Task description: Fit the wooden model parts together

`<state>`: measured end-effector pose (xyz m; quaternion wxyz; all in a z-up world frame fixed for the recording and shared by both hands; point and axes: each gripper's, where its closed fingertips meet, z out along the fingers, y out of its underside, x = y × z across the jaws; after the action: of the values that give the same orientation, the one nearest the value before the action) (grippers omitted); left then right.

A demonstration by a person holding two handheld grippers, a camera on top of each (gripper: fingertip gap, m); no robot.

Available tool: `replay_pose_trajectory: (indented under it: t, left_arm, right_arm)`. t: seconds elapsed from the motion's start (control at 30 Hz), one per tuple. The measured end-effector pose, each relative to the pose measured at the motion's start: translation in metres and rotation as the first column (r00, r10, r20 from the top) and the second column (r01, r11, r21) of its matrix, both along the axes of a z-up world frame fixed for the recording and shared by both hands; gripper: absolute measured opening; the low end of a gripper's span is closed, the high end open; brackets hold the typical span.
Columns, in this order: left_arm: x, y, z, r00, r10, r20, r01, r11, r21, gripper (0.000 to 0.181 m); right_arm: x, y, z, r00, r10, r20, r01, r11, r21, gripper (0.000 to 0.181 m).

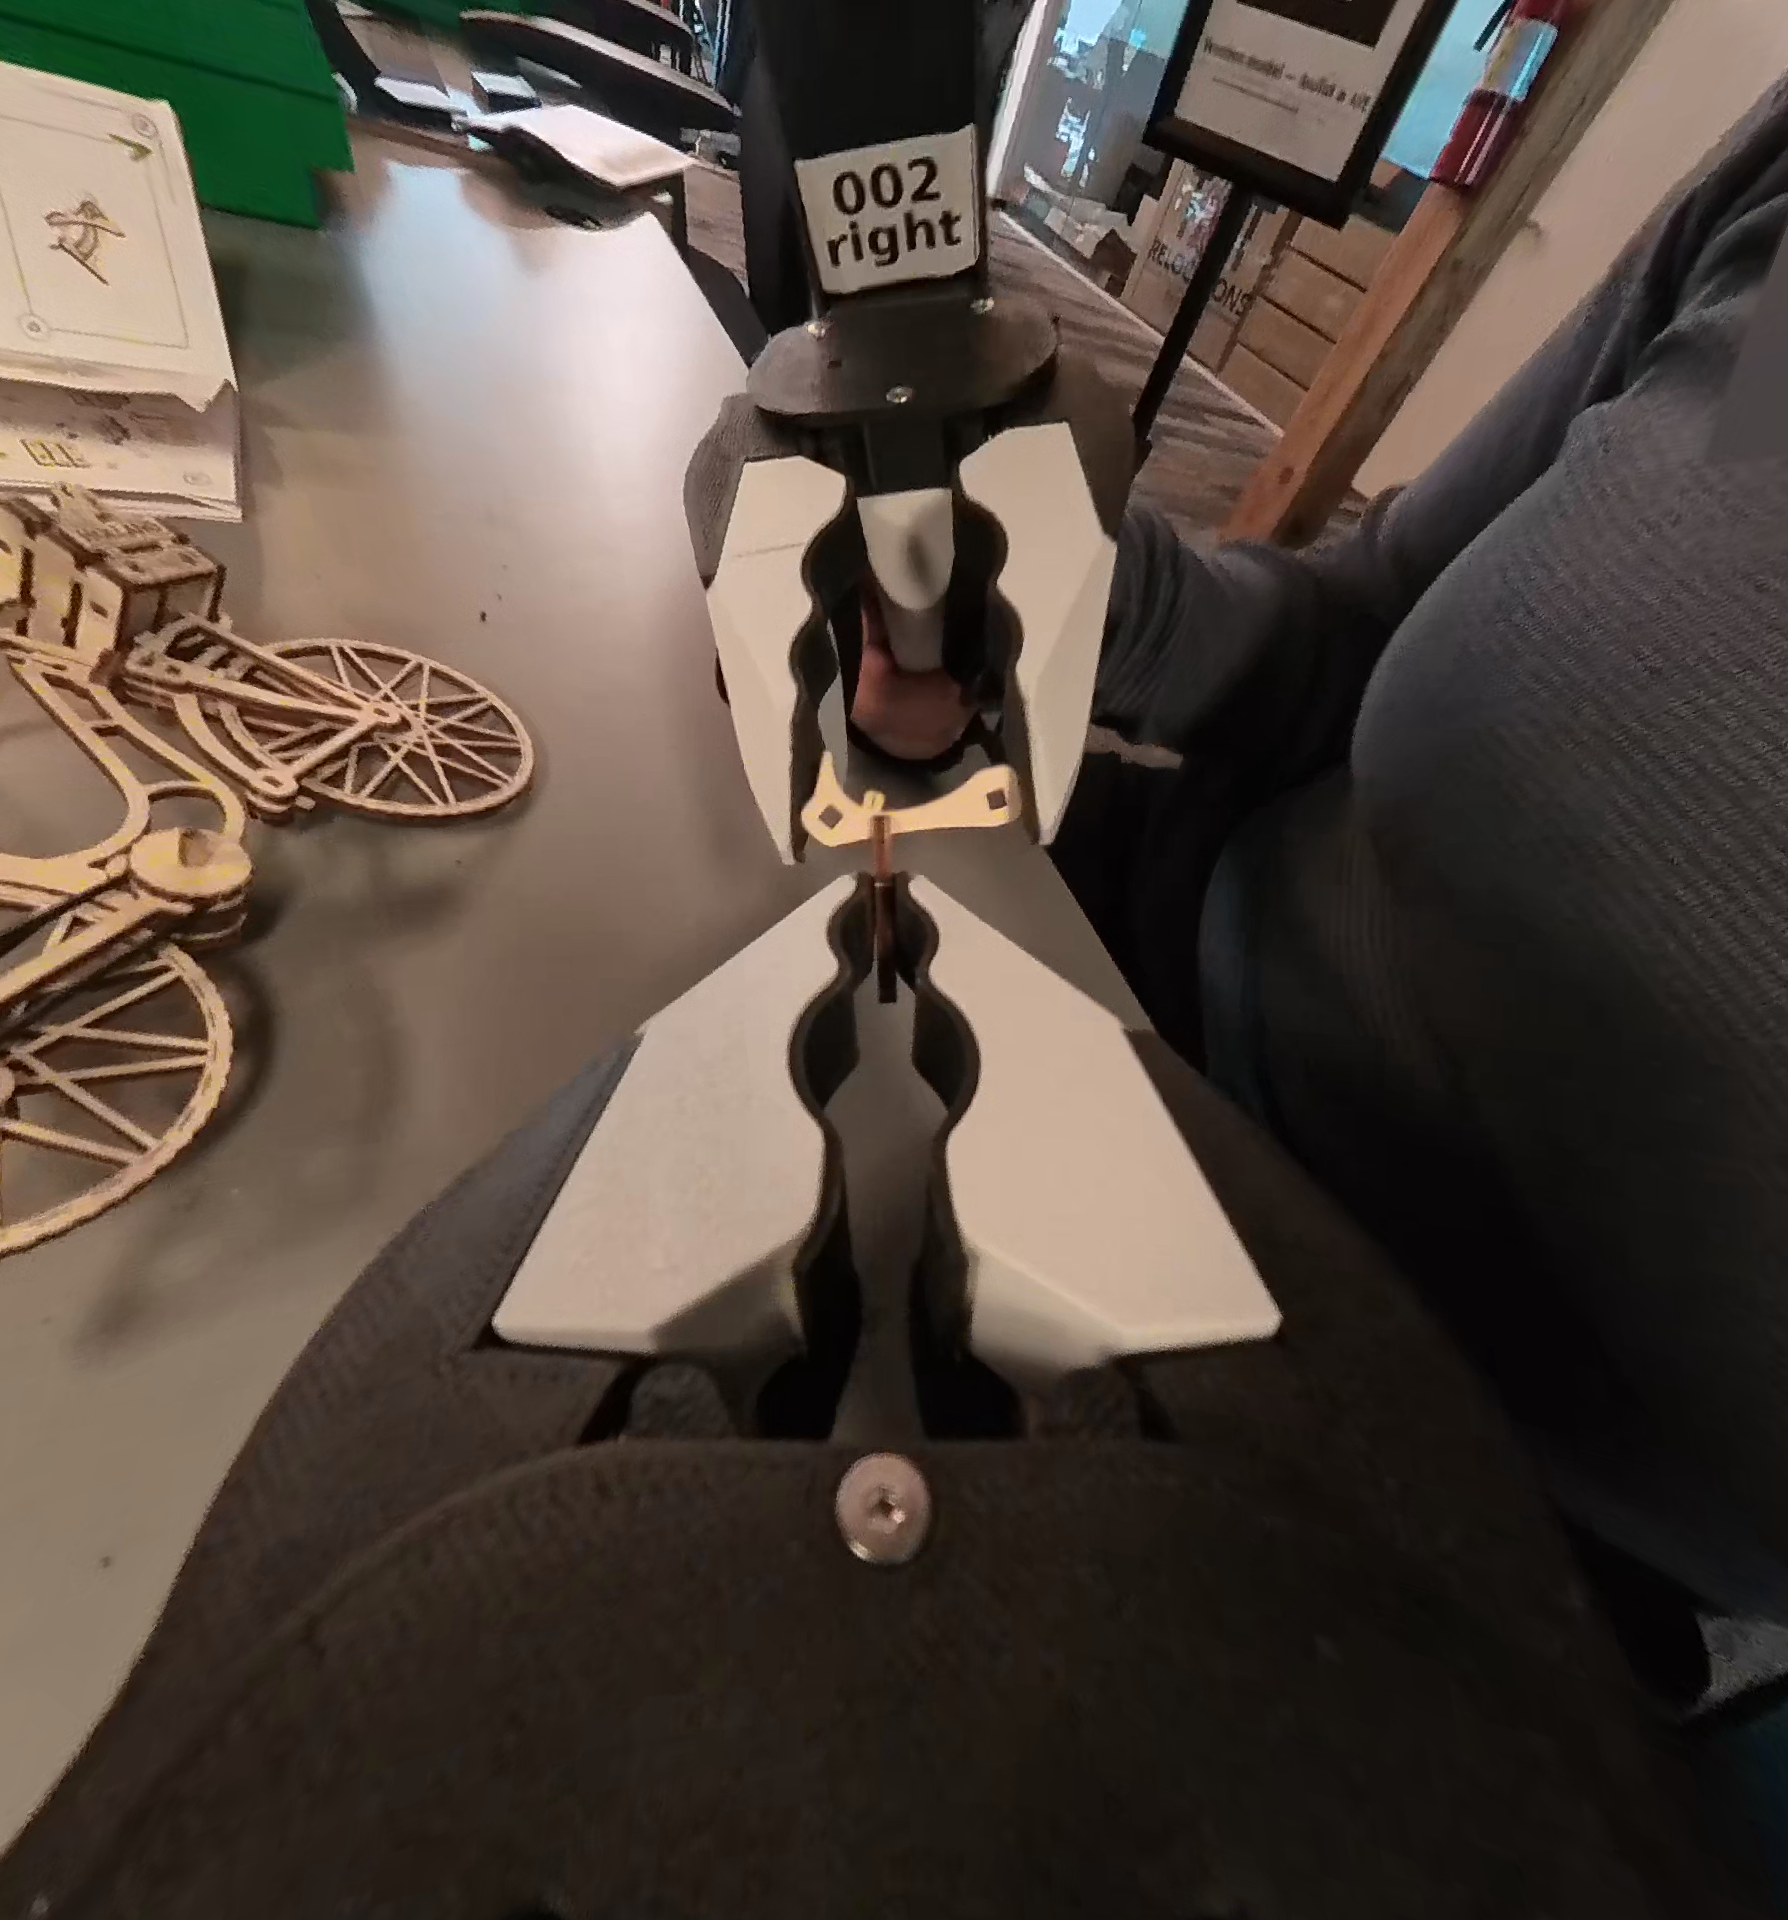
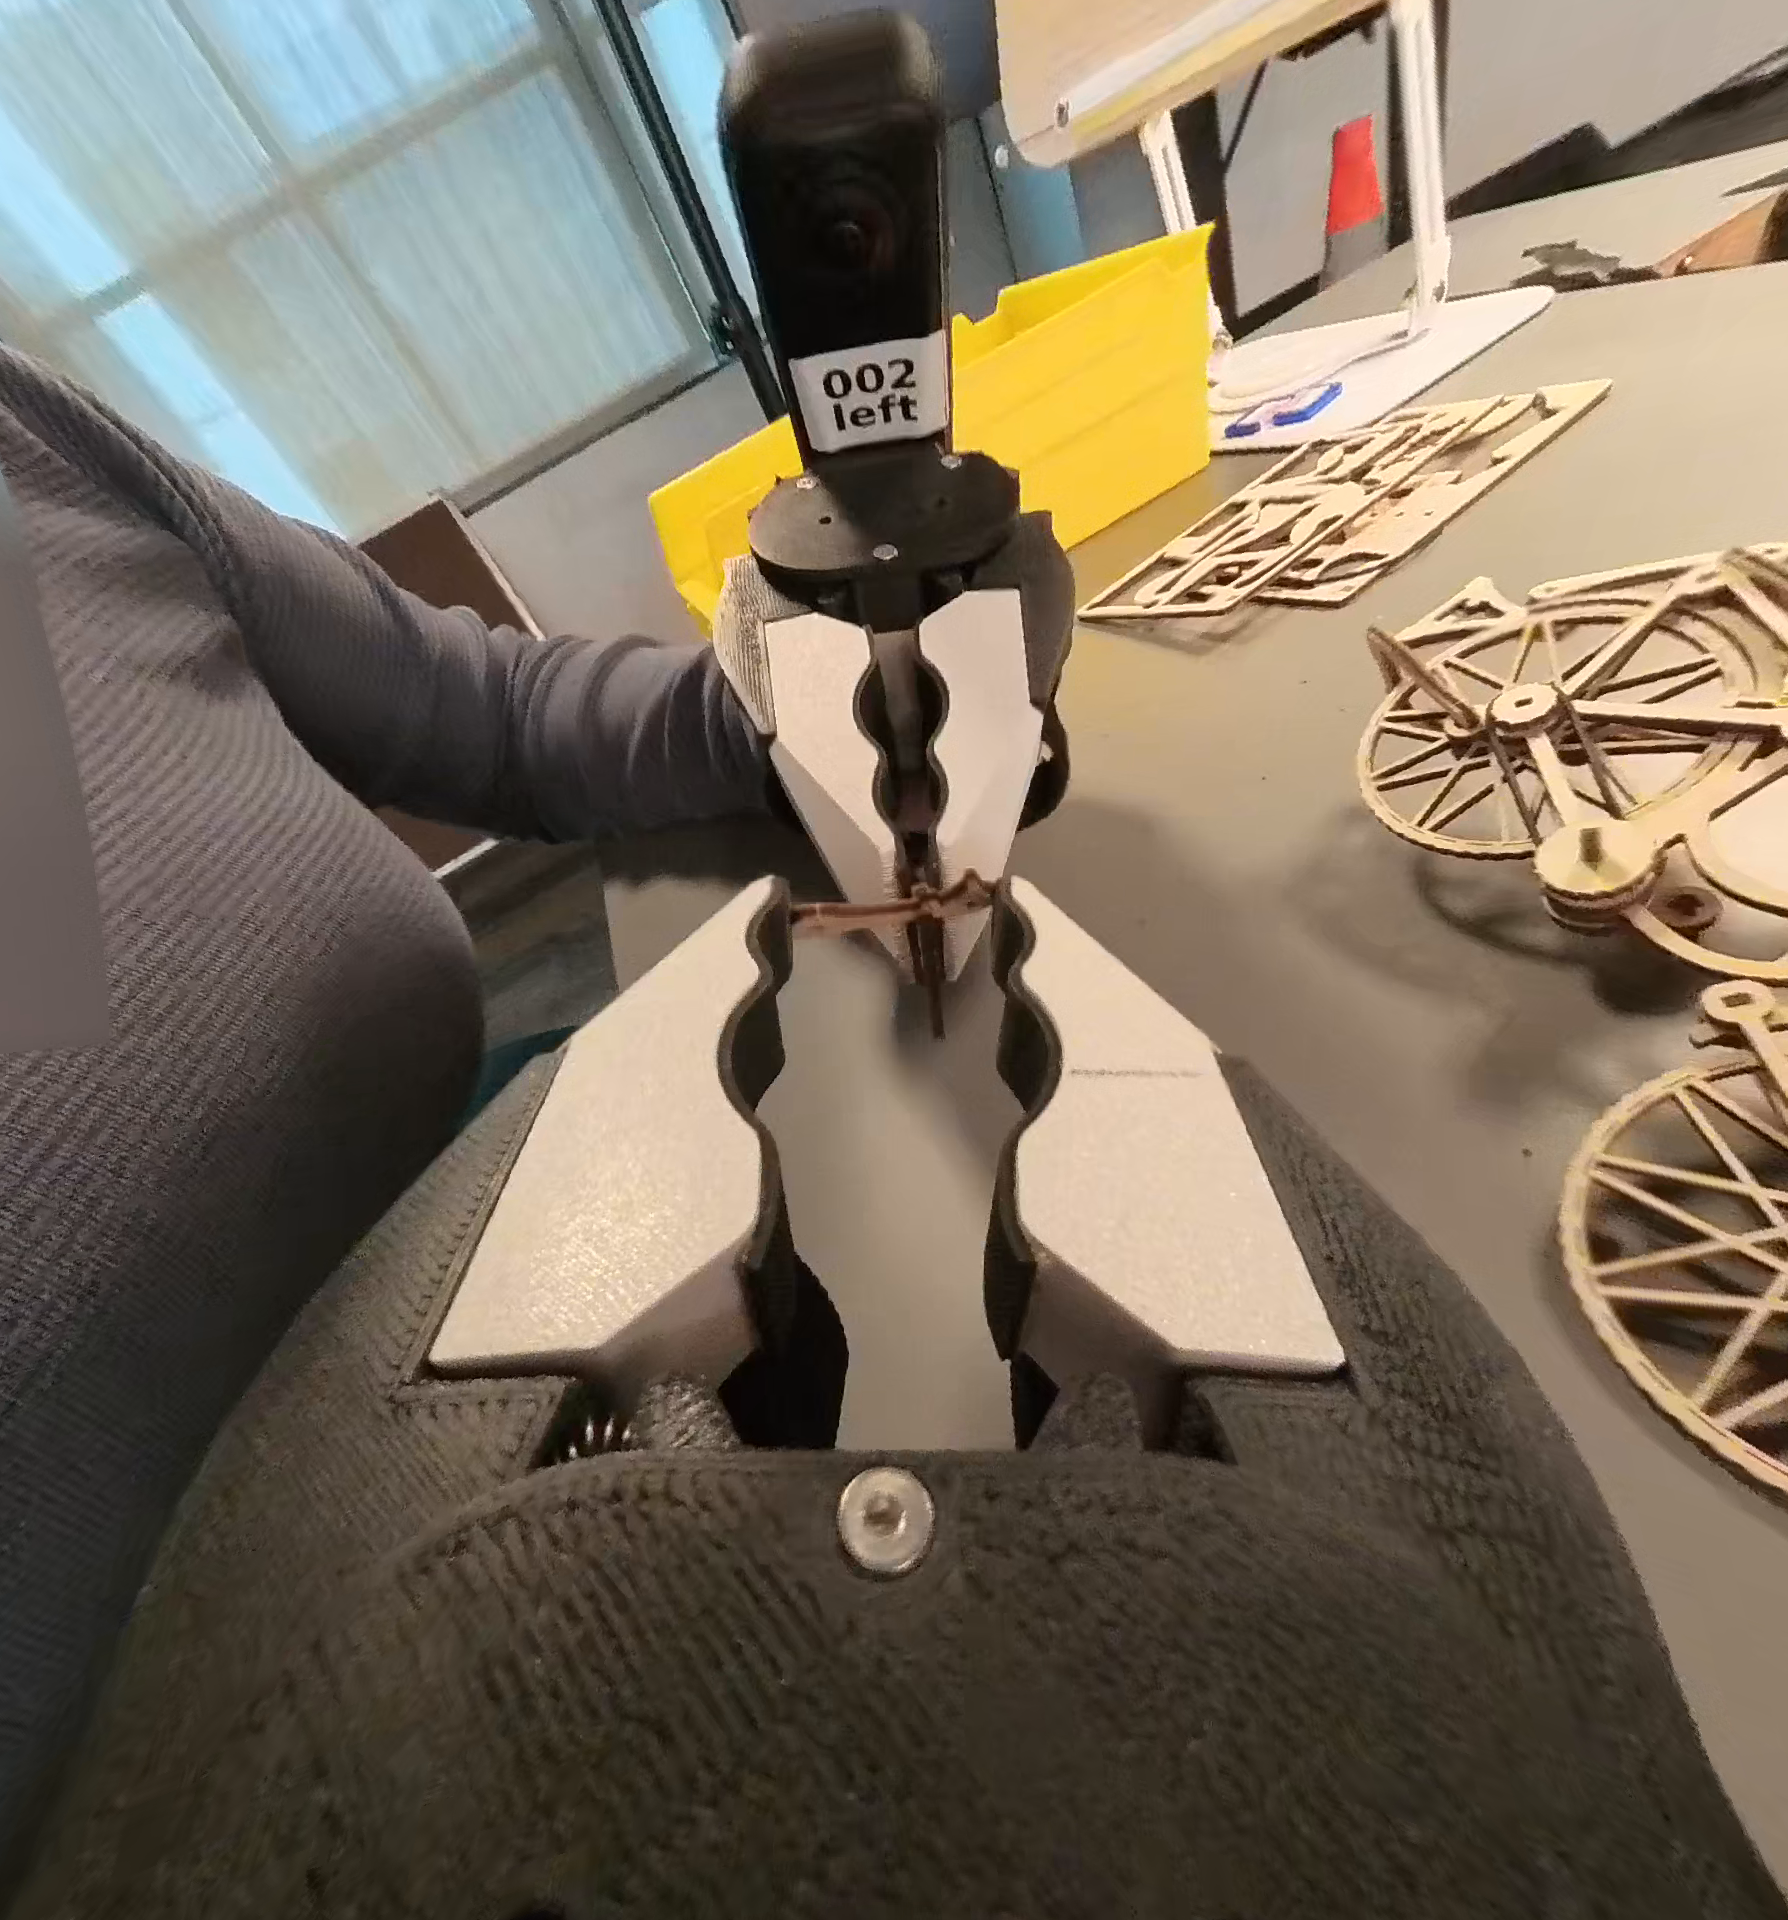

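The jaws of our left gripper [image 1: 879, 883] are pinched almost together on a thin dark wooden strip [image 1: 884, 940], held edge-on so that its tip pokes out past the fingertips; the jaws of our right gripper [image 2: 895, 904] stand moderately apart, spanned by a flat curved wooden piece [image 1: 911, 810] that is clamped crosswise between their tips. We take that curved piece as our landmark. The strip's tip meets it at about its middle, at right angles, though we cannot tell whether the tip has entered a slot or only touches. In the right wrist view the same joint shows as a thin brown curved piece [image 2: 895, 912] crossing the gap, with the left gripper [image 2: 919, 940] coming in from beyond it. Both grippers hover just above the grey table [image 1: 433, 499], near its edge. Well to one side of the curved piece a partly built wooden bicycle [image 1: 142, 748] lies flat on the table, its spoked wheels [image 2: 1721, 1309] clear to see. Beyond the bicycle lie printed instruction sheets [image 1: 69, 281], and farther off, in the right wrist view, a laser-cut parts sheet [image 2: 1337, 509] and a yellow bin [image 2: 1077, 436]. A grey sleeve [image 2: 433, 696] reaches in behind the left gripper
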<state>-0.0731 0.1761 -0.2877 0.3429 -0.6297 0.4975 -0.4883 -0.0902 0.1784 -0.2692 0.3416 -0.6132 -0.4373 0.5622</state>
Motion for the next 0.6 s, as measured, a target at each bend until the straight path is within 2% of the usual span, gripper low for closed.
replay_pose_trajectory:
  t: [0.13, 0.3, 0.4, 0.53, 0.6]
  left_arm:
    - [0.014, 0.01, 0.01, 0.997, 0.053, 0.061, -0.057, 0.997, 0.061, 0.001]
    - [0.037, 0.025, 0.028, 0.972, 0.149, 0.184, -0.188, 0.957, 0.22, 0.008]
    - [0.054, 0.039, 0.04, 0.943, 0.188, 0.276, -0.242, 0.953, 0.18, 0.019]
    - [0.072, 0.062, 0.052, 0.889, 0.266, 0.373, -0.327, 0.939, 0.109, 0.04]
    - [0.077, 0.068, 0.058, 0.862, 0.28, 0.423, -0.343, 0.936, 0.078, 0.043]
  right_arm:
    - [0.013, 0.009, 0.01, 0.997, 0.005, -0.079, -0.005, 1.0, -0.008, 0.037]
    - [0.032, 0.022, 0.025, 0.981, 0.025, -0.191, -0.023, 1.0, 0.011, 0.036]
    - [0.049, 0.036, 0.037, 0.96, -0.014, -0.281, 0.032, 0.998, 0.06, 0.036]
    - [0.076, 0.054, 0.059, 0.898, -0.089, -0.43, 0.131, 0.989, 0.069, 0.037]
    - [0.086, 0.06, 0.065, 0.873, -0.128, -0.471, 0.183, 0.98, 0.073, 0.036]
